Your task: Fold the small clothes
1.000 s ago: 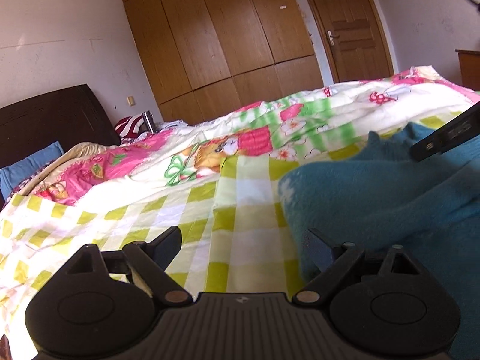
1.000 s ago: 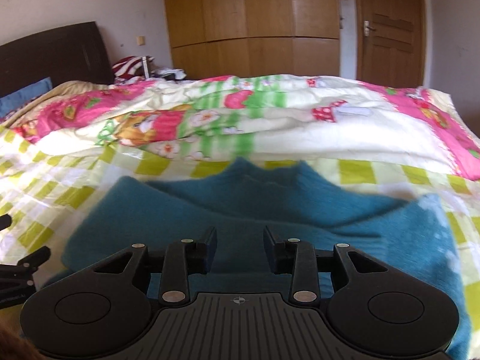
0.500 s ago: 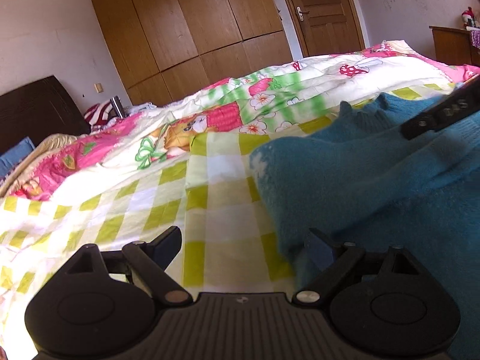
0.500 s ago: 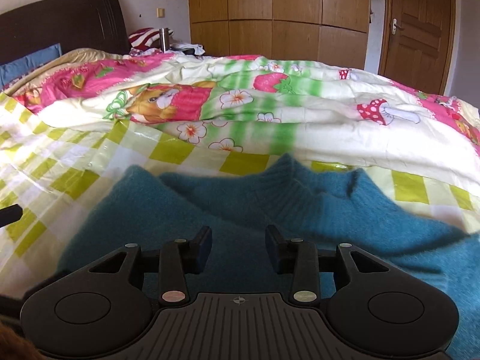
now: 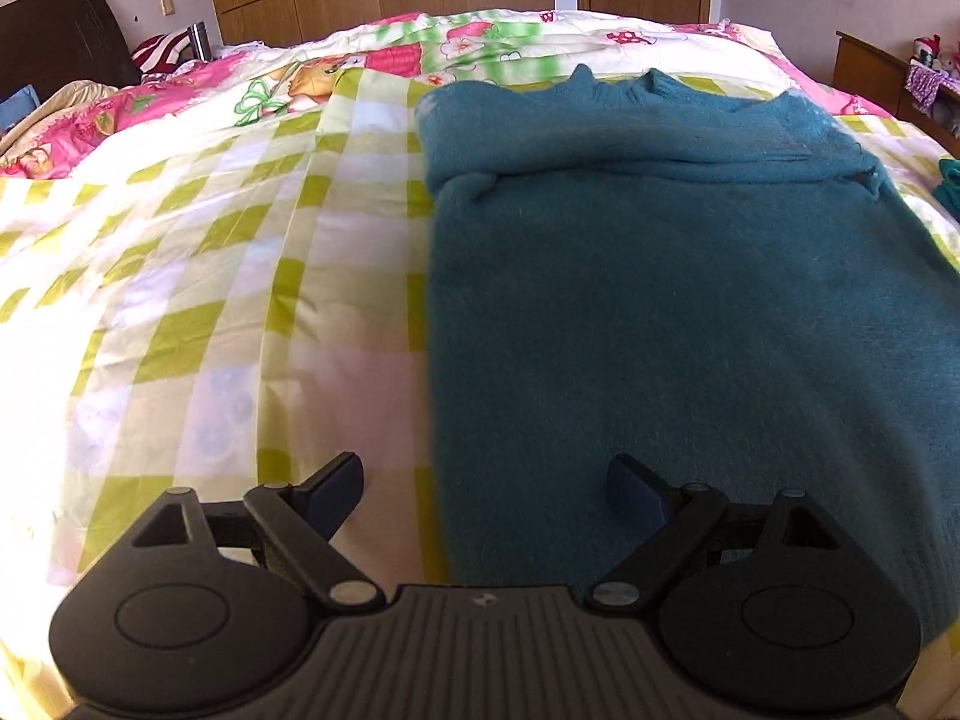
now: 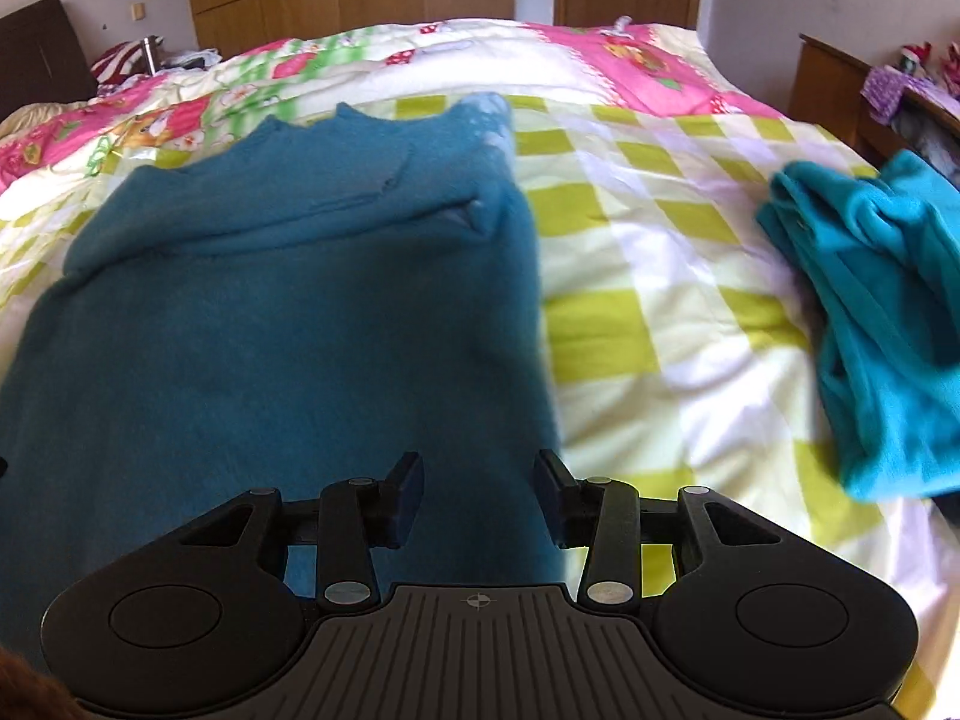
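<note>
A dark teal knitted sweater (image 5: 672, 276) lies flat on the checked bedsheet, collar at the far end and its sleeves folded in across the chest; it also shows in the right wrist view (image 6: 270, 300). My left gripper (image 5: 483, 489) is open and empty, raised above the sweater's near left edge. My right gripper (image 6: 478, 489) is open and empty, raised above the sweater's near right edge.
A crumpled brighter teal garment (image 6: 882, 312) lies on the sheet (image 6: 654, 276) to the right of the sweater. A floral pink and green duvet (image 5: 372, 60) is bunched along the far side. A dark headboard (image 5: 60, 36) is far left, a wooden cabinet (image 6: 828, 84) far right.
Both grippers have lifted and pulled back toward the sweater's near hem, now looking down on it. The right gripper's jaws have opened a little wider. The second teal garment has come into view.
</note>
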{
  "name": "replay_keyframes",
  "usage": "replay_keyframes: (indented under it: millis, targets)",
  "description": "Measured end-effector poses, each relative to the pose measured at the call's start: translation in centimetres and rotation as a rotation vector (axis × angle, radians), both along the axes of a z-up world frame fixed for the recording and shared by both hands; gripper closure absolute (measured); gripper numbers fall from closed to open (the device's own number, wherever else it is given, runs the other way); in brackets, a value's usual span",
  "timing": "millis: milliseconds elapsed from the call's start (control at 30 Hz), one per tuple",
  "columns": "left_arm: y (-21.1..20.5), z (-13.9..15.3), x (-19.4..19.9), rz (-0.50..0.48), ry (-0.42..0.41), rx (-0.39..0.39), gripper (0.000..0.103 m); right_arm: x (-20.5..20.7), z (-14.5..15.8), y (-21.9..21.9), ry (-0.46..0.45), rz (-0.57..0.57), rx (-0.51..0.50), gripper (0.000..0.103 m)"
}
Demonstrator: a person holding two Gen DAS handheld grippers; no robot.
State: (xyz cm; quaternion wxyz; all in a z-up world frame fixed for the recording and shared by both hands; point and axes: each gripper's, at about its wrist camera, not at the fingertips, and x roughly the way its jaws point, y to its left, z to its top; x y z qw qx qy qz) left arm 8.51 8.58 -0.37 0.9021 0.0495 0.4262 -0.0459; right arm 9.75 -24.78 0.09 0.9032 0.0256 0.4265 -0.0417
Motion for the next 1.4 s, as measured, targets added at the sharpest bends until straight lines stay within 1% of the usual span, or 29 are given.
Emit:
replay_keyframes:
  millis: [100, 167, 233, 267, 367, 467, 500, 567, 633, 667, 733, 800, 867, 900, 933, 1000, 1033, 1067, 1100, 1133, 1167, 1200, 1333, 1400]
  targets:
    - [-0.3, 0.5, -0.6, -0.019, 0.018, -0.002, 0.003, -2.3, -0.3, -1.1, 0.031, -0.045, 0.024, 0.060]
    - [-0.6, 0.5, -0.9, -0.036, 0.041, -0.003, 0.003, -3.8, -0.6, -1.8, 0.042, -0.057, 0.077, 0.060]
    - [-0.5, 0.2, -0.9, -0.055, 0.076, -0.018, 0.003, -4.4, -1.1, -2.2, 0.081, -0.060, 0.158, 0.060]
    - [-0.3, 0.1, -0.8, -0.062, 0.108, -0.032, 0.003, -4.8, -1.3, -2.4, 0.089, -0.060, 0.191, 0.060]
    - [0.0, 0.2, -1.0, -0.074, 0.146, -0.053, 0.002, -5.1, -1.6, -2.5, 0.102, -0.055, 0.240, 0.060]
    - [0.2, 0.2, -1.3, -0.061, 0.158, -0.056, 0.002, -5.5, -1.7, -2.7, 0.112, -0.029, 0.297, 0.060]
    - [0.1, 0.1, -1.2, -0.060, 0.167, -0.056, 0.002, -5.6, -1.7, -2.7, 0.112, -0.021, 0.305, 0.058]
    - [-0.1, 0.2, -1.0, -0.061, 0.190, -0.063, 0.006, -5.7, -1.9, -2.5, 0.112, -0.010, 0.305, 0.058]
    - [-0.1, 0.3, -1.1, -0.061, 0.214, -0.092, 0.018, -5.7, -2.1, -2.6, 0.115, -0.016, 0.318, 0.058]
    - [0.1, 0.4, -1.3, -0.063, 0.222, -0.104, 0.021, -5.8, -2.1, -2.6, 0.119, -0.020, 0.327, 0.058]
    - [0.3, 0.7, -1.8, -0.063, 0.228, -0.119, 0.032, -5.9, -1.9, -2.7, 0.127, -0.012, 0.352, 0.061]
    - [0.5, 0.7, -1.9, -0.054, 0.234, -0.148, 0.034, -6.1, -1.7, -2.7, 0.130, 0.006, 0.365, 0.061]
    - [0.8, 0.3, -1.5, -0.034, 0.242, -0.182, 0.033, -6.0, -2.1, -2.4, 0.129, 0.022, 0.366, 0.059]
    - [0.7, 0.0, -1.2, -0.030, 0.245, -0.192, 0.028, -5.7, -2.4, -2.3, 0.132, 0.026, 0.366, 0.059]
    - [0.7, -0.2, -1.0, -0.034, 0.244, -0.193, 0.024, -5.5, -2.6, -2.2, 0.133, 0.029, 0.368, 0.058]
    - [0.3, -0.3, -0.8, -0.043, 0.244, -0.173, 0.024, -4.9, -3.0, -2.0, 0.137, 0.034, 0.381, 0.056]
    - [0.1, -0.2, -0.9, -0.050, 0.241, -0.158, 0.030, -4.8, -2.9, -1.9, 0.132, 0.030, 0.387, 0.056]
    - [-0.1, 0.1, -1.2, -0.060, 0.239, -0.154, 0.037, -4.8, -2.9, -1.9, 0.129, 0.019, 0.396, 0.063]
    - [-0.1, 0.4, -1.5, -0.066, 0.241, -0.159, 0.053, -4.9, -2.8, -1.9, 0.130, 0.011, 0.401, 0.078]
    - [-0.1, 0.8, -1.9, -0.068, 0.241, -0.166, 0.063, -5.0, -2.6, -2.0, 0.132, 0.013, 0.407, 0.082]
    - [0.1, 1.1, -2.2, -0.067, 0.236, -0.174, 0.069, -5.3, -2.3, -2.0, 0.129, 0.010, 0.422, 0.086]
    - [0.3, 1.3, -2.5, -0.062, 0.233, -0.188, 0.074, -5.5, -2.0, -2.1, 0.122, 0.006, 0.439, 0.087]
    - [1.4, 1.9, -3.5, -0.033, 0.226, -0.247, 0.077, -6.6, -0.7, -1.9, 0.090, 0.010, 0.475, 0.088]
    - [1.8, 2.3, -4.0, -0.026, 0.235, -0.281, 0.078, -7.3, -0.1, -2.2, 0.082, 0.010, 0.515, 0.089]
